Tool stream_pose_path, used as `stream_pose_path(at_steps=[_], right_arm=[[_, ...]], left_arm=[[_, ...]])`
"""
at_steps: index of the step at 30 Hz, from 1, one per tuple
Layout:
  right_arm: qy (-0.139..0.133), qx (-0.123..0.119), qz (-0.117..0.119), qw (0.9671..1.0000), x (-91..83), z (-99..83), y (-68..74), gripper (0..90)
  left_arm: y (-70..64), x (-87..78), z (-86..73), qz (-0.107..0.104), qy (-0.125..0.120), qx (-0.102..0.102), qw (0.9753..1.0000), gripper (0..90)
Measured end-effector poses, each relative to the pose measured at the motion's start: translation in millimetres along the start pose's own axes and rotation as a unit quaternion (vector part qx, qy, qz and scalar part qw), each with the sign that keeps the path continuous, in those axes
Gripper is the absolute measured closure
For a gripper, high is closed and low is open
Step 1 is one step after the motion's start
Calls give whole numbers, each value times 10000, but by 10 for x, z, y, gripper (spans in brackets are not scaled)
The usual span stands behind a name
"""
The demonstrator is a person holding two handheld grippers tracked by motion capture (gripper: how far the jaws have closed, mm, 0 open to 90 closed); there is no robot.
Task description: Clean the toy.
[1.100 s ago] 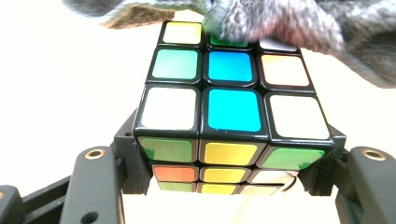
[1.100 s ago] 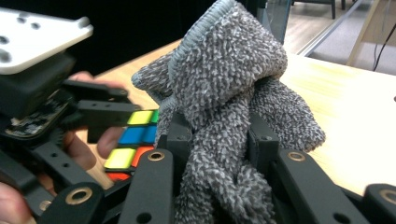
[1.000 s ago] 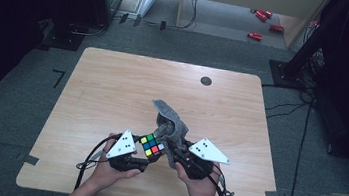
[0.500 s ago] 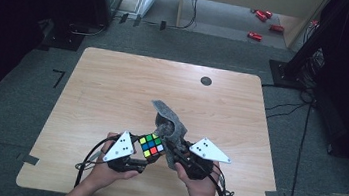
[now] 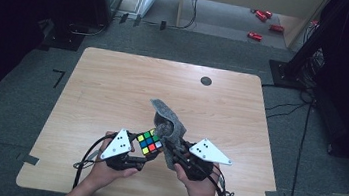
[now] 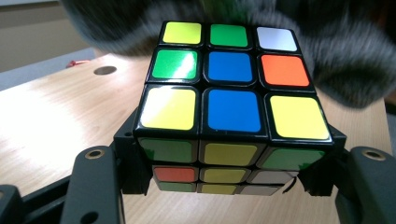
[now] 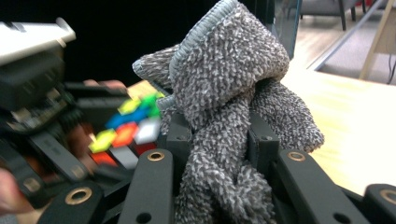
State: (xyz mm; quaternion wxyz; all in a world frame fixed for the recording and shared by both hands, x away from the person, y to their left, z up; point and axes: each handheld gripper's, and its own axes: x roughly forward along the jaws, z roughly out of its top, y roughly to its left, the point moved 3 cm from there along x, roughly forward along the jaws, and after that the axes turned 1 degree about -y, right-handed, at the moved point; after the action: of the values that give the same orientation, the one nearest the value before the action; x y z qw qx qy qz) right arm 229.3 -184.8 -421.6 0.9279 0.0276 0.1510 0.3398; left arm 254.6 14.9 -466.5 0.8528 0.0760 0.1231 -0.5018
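Observation:
A scrambled colour cube (image 5: 149,142) (image 6: 229,116) is clamped in my left gripper (image 5: 143,150) (image 6: 229,179), held just above the wooden table (image 5: 113,90) near its front edge. A grey towelling cloth (image 5: 167,122) (image 7: 224,107) is bunched between the jaws of my right gripper (image 5: 171,153) (image 7: 219,140) and drapes over the cube's far side. In the right gripper view the cube (image 7: 128,128) and the left gripper sit close at the left, blurred. Both hands meet at the table's front middle.
A small dark round hole (image 5: 206,81) marks the table's far side. Cables (image 5: 87,155) trail from both grippers over the front edge. Red objects (image 5: 255,36) lie on the floor beyond the table, and dark stands flank it.
The hands have stayed almost in place. The cloth has shifted slightly against the cube; both grips are unchanged.

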Motion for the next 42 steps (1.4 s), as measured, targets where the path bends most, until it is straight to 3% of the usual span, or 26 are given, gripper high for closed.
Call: stream_pose_path(at_steps=[6, 10, 13, 15, 16, 17, 21, 24, 28, 32, 35, 36, 38, 42], right_arm=[[88, 129, -14, 9999, 40, -64, -53, 690], [329, 217, -78, 9992, 98, -160, -124, 690], [185, 130, -40, 9997, 53, -95, -77, 690], [68, 82, -20, 9999, 29, -69, -51, 690], [-98, -44, -31, 9999, 3, -40, -1, 690], [-94, -138, -98, 9998, 8, -43, 7, 691], [-12, -6, -105, 9999, 43, -105, -48, 692], [160, 118, -148, 9997, 98, -205, -106, 692], [50, 101, -30, 9999, 64, -142, -73, 691], [-125, 65, 76, 9999, 10, -56, -18, 691], [-50, 184, 49, 9998, 34, -107, -70, 691], [95, 290, 24, 9995, 74, -167, -109, 691], [180, 417, 46, 9990, 96, -199, -128, 691], [6, 315, 135, 9994, 30, -84, -44, 690]], left_arm=[[-69, 15, 8, -25, 81, 232, 9997, 342], [-23, -35, 49, -48, -100, 59, 9999, 342], [5, -3, 12, 5, 66, -19, 10000, 342], [-9, 20, -6, 29, 162, 20, 9999, 342], [-27, 38, -20, 42, 222, 88, 9997, 342], [-47, 48, -25, 22, 244, 114, 9996, 342], [-61, 13, 16, -15, 103, 163, 9998, 342], [7, -54, 61, -9, -83, -14, 10000, 342], [42, -34, 24, -10, 45, -107, 9999, 342], [-39, 35, -15, -73, 248, 88, 9996, 342], [-54, 26, 6, -74, 205, 134, 9997, 342], [-45, 11, 15, -74, 182, 128, 9997, 342], [-13, -23, 34, -82, 84, 41, 9999, 342], [23, -39, 35, -162, 42, -94, 9998, 342]])
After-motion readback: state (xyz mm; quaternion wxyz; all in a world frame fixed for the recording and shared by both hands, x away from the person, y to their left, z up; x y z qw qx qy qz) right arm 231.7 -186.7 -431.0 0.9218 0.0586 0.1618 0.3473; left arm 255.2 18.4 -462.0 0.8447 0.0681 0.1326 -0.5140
